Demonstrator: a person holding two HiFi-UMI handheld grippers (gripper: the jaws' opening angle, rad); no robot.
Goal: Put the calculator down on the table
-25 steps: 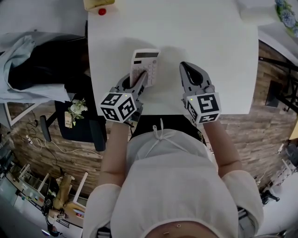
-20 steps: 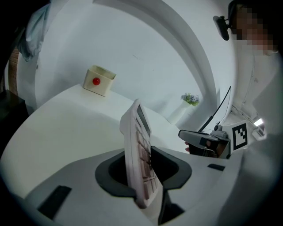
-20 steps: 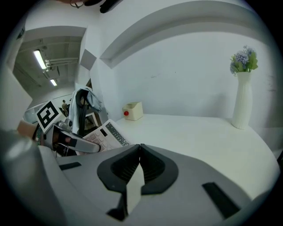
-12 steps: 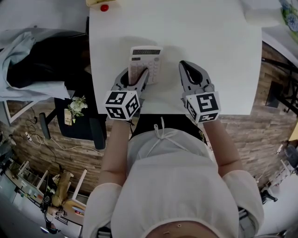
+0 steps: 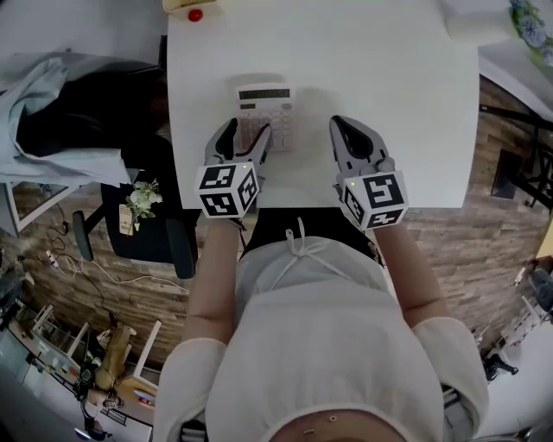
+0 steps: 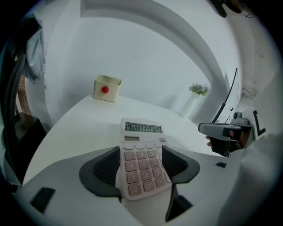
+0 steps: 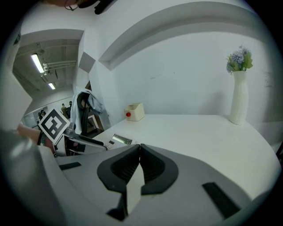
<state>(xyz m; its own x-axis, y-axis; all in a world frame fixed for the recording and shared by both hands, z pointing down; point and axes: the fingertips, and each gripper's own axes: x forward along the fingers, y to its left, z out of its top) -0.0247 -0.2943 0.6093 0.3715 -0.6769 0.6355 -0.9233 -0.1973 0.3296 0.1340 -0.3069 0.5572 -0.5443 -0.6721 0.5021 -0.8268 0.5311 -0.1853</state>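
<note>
A pale pink calculator (image 5: 268,102) lies flat on the white table (image 5: 389,78), display end away from me. Its near end sits between the jaws of my left gripper (image 5: 243,142). Those jaws have just been opening and now stand wide, their pads beside the calculator's (image 6: 140,150) long edges without pressing on it. My right gripper (image 5: 352,140) rests a little to the right of the calculator, shut with nothing in it. In the right gripper view its two pads (image 7: 132,165) meet.
A cream box with a red button (image 5: 192,9) stands at the table's far left corner. A white vase with flowers (image 5: 488,22) is at the far right. A black chair draped with cloth (image 5: 69,112) is left of the table. The table's front edge is close to my body.
The left jaws spread apart and let go of the calculator, which went from tilted to lying straight and flat. The left gripper rolled a little. The right gripper stayed still.
</note>
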